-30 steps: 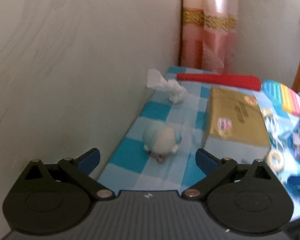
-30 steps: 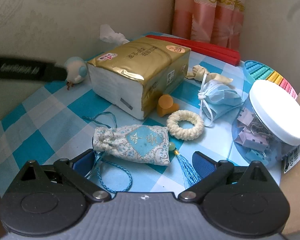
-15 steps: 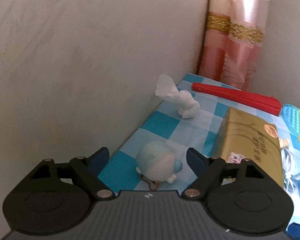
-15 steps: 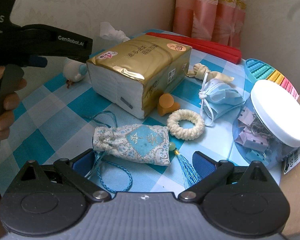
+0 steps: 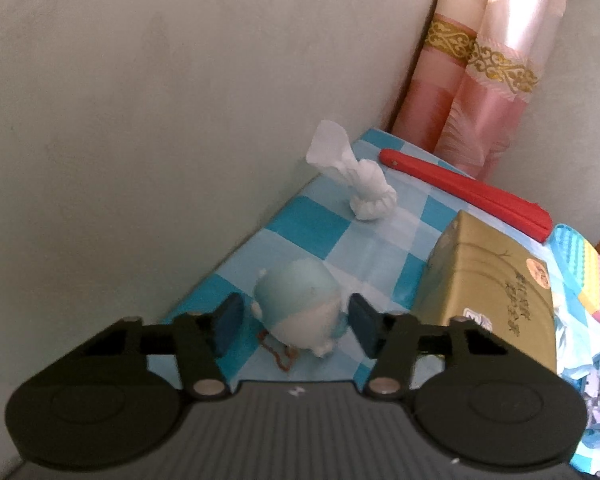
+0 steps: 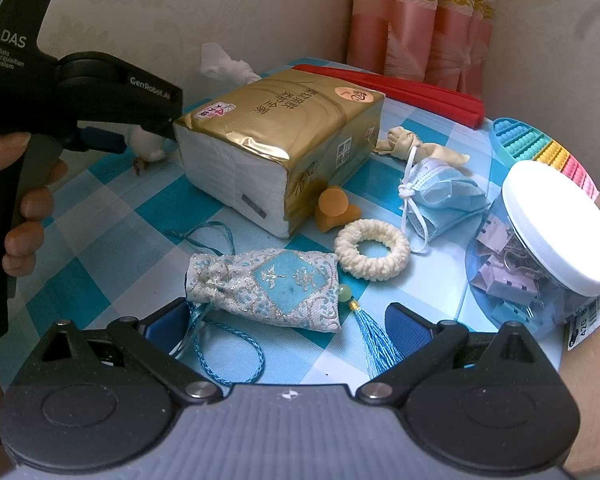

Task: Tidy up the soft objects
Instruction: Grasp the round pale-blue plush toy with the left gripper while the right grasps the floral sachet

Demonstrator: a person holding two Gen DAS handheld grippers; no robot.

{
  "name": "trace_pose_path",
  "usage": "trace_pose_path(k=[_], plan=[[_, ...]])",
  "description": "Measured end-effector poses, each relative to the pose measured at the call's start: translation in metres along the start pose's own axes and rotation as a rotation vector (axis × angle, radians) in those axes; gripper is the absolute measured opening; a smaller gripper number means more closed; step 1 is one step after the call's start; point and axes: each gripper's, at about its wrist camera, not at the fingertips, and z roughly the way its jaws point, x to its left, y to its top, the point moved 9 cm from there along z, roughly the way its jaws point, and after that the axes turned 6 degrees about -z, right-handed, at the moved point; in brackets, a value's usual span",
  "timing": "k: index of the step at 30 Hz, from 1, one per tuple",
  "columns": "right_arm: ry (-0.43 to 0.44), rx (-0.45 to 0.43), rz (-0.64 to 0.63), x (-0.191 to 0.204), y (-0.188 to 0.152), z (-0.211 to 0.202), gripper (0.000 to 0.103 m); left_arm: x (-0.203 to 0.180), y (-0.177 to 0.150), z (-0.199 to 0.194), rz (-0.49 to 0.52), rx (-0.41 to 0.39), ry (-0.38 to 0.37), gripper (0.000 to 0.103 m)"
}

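A small pale blue and white plush toy (image 5: 300, 306) lies on the checked tablecloth by the wall. My left gripper (image 5: 296, 326) is open around it, one finger on each side, with small gaps. The toy shows partly in the right wrist view (image 6: 148, 146) behind the left gripper (image 6: 112, 136). My right gripper (image 6: 284, 326) is open and empty, low over an embroidered blue sachet (image 6: 266, 286) with a cord and tassel. A cream scrunchie (image 6: 372, 249), a blue face mask (image 6: 440, 200) and a crumpled tissue (image 5: 360, 184) lie on the table.
A gold tissue pack (image 6: 280, 148) stands mid-table. A red folded fan (image 6: 388, 88) lies at the back. A clear jar of binder clips with a white lid (image 6: 556, 224), a pastel abacus toy (image 6: 540, 152), an orange suction piece (image 6: 334, 208) and a beige knotted cloth (image 6: 412, 146) are on the right. The wall runs along the left.
My left gripper has moved forward to the plush toy and its fingers have narrowed around it. My right gripper has stayed in place over the sachet.
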Motion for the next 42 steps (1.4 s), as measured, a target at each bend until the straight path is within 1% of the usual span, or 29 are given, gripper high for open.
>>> trace_pose_path(k=[2, 5, 9, 13, 15, 17, 19, 21, 23, 25, 29, 30, 34, 38, 42], plan=[[0.002, 0.008, 0.0, 0.0, 0.001, 0.0, 0.103, 0.002, 0.001, 0.0, -0.012, 0.004, -0.012, 0.049], [0.016, 0.015, -0.014, 0.004, 0.002, 0.001, 0.103, 0.004, 0.002, -0.002, -0.009, -0.002, -0.004, 0.048], [0.033, 0.004, -0.031, 0.011, 0.006, 0.001, 0.103, 0.007, 0.003, -0.005, -0.003, -0.002, -0.002, 0.047], [0.052, -0.002, -0.019, 0.012, 0.012, 0.005, 0.102, 0.008, 0.003, -0.007, 0.004, 0.003, -0.003, 0.047], [0.045, -0.004, -0.012, 0.01, 0.014, 0.007, 0.101, 0.009, 0.002, -0.009, 0.01, 0.005, -0.006, 0.044], [0.042, -0.003, -0.007, 0.008, 0.016, 0.008, 0.096, 0.01, 0.002, -0.012, 0.015, 0.008, -0.008, 0.044], [0.032, -0.006, -0.012, 0.007, 0.018, 0.007, 0.088, 0.011, 0.001, -0.014, 0.023, 0.01, -0.009, 0.044], [0.029, -0.006, -0.017, 0.007, 0.018, 0.005, 0.082, 0.013, 0.0, -0.017, 0.037, 0.012, -0.002, 0.043], [0.027, -0.002, -0.021, 0.007, 0.018, 0.004, 0.079, 0.014, -0.001, -0.02, 0.05, 0.019, -0.003, 0.043], [0.027, -0.013, -0.027, 0.009, 0.018, 0.0, 0.071, 0.015, -0.002, -0.023, 0.059, 0.02, -0.004, 0.043], [0.03, -0.021, -0.05, 0.014, 0.018, -0.01, 0.064, 0.015, -0.002, -0.034, 0.08, 0.022, -0.014, 0.043], [0.032, -0.02, -0.054, 0.014, 0.018, -0.012, 0.06, 0.015, -0.002, -0.036, 0.085, 0.023, -0.016, 0.043], [0.029, -0.024, -0.073, 0.018, 0.015, -0.023, 0.057, 0.013, -0.003, -0.051, 0.107, 0.023, -0.027, 0.042], [0.032, -0.04, -0.074, 0.017, 0.013, -0.04, 0.056, 0.01, -0.008, -0.068, 0.137, 0.037, -0.052, 0.042], [0.029, -0.068, -0.069, 0.015, 0.011, -0.063, 0.056, 0.002, -0.016, -0.087, 0.19, 0.058, -0.081, 0.042]])
